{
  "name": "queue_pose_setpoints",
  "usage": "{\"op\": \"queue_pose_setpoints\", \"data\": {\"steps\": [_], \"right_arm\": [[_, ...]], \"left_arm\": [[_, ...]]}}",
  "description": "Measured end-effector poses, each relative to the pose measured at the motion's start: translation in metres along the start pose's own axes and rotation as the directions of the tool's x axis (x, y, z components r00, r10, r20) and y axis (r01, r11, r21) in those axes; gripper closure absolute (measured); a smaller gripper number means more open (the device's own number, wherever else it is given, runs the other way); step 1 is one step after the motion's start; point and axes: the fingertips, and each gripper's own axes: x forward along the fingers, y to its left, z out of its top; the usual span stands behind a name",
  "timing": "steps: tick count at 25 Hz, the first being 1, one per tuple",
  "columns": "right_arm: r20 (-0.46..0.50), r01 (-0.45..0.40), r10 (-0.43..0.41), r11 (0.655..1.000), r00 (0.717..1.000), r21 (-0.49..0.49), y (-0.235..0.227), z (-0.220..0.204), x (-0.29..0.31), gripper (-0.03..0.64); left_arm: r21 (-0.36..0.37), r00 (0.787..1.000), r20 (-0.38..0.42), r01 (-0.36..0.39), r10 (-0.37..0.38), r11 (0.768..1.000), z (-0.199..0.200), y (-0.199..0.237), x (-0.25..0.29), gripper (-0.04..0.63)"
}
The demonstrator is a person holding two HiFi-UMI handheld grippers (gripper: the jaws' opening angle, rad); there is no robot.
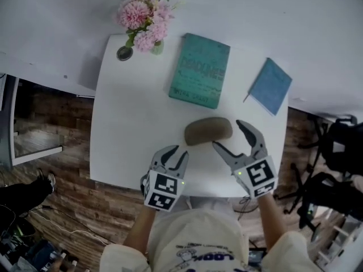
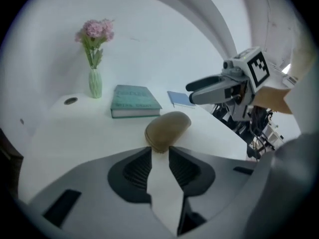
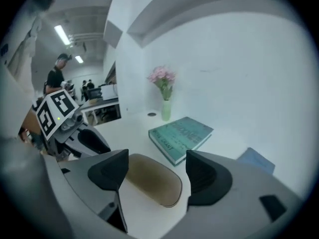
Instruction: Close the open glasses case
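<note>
From the head view the vase under the flowers (image 1: 144, 16) was almost wholly hidden by the blooms. The left gripper view showed the vase (image 2: 95, 82) upright at the table's far corner. The dark disc (image 1: 125, 53) beside it was too small to name, and the print on the book (image 1: 199, 69) was blurred in every view. The notebook (image 1: 271, 85) lay whole in the head view. In the left gripper view the right gripper (image 2: 192, 92) covered part of it, and in the right gripper view a jaw cut it off.

The case (image 1: 208, 130) lay shut on the white table (image 1: 130, 129), near the front edge, with the book beyond it.

The left gripper (image 1: 174, 153) sat at the front edge, its jaws a narrow gap apart with only bare table between them and the case just past the tips. The right gripper's jaws stood wide over the case's right end. Its own view showed the case lying between the pads (image 3: 202, 176) but clear of both. Only that view took in a person (image 3: 55, 76) standing far off in the room behind.
</note>
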Motion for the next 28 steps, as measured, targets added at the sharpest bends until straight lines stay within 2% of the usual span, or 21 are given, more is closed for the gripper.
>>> {"op": "queue_pose_setpoints", "data": {"steps": [2,4,6,9,11,13,16,18,23,28], "right_arm": [[0.088,0.079,-0.088,0.991,0.992,0.107,-0.005,0.010,-0.011,0.259],[0.170,0.165,-0.196,0.969,0.966,0.184,-0.013,0.022,-0.024,0.291],[0.234,0.243,-0.300,0.939,0.925,0.244,-0.019,0.038,-0.040,0.463],[0.292,0.313,-0.404,0.897,0.867,0.311,-0.026,0.050,-0.063,0.554],[0.331,0.332,-0.439,0.882,0.835,0.333,-0.027,0.061,-0.074,0.568],[0.356,0.359,-0.461,0.878,0.813,0.316,-0.025,0.068,-0.082,0.572],[0.367,0.391,-0.484,0.870,0.794,0.302,-0.024,0.071,-0.092,0.574],[0.375,0.397,-0.495,0.864,0.784,0.311,-0.025,0.072,-0.099,0.577],[0.405,0.406,-0.505,0.860,0.763,0.307,-0.024,0.077,-0.108,0.586],[0.407,0.407,-0.509,0.858,0.758,0.314,-0.022,0.074,-0.114,0.586]], "left_arm": [[-0.019,0.996,0.080,-0.049,0.051,0.999,0.027,0.007,-0.022,0.497],[-0.029,0.975,0.195,-0.102,0.106,0.994,0.063,0.011,-0.045,0.499],[-0.029,0.937,0.305,-0.172,0.173,0.985,0.096,0.015,-0.068,0.519],[-0.043,0.864,0.434,-0.264,0.256,0.964,0.136,0.015,-0.099,0.565],[-0.040,0.824,0.497,-0.293,0.273,0.955,0.155,0.013,-0.114,0.578],[-0.037,0.801,0.531,-0.306,0.279,0.951,0.166,0.011,-0.124,0.584],[-0.070,0.768,0.569,-0.312,0.295,0.948,0.178,0.007,-0.134,0.588],[-0.075,0.757,0.581,-0.317,0.300,0.945,0.181,0.004,-0.139,0.589],[-0.090,0.747,0.585,-0.326,0.315,0.941,0.183,-0.002,-0.143,0.589],[-0.088,0.735,0.595,-0.343,0.325,0.935,0.183,-0.008,-0.145,0.589]]}}
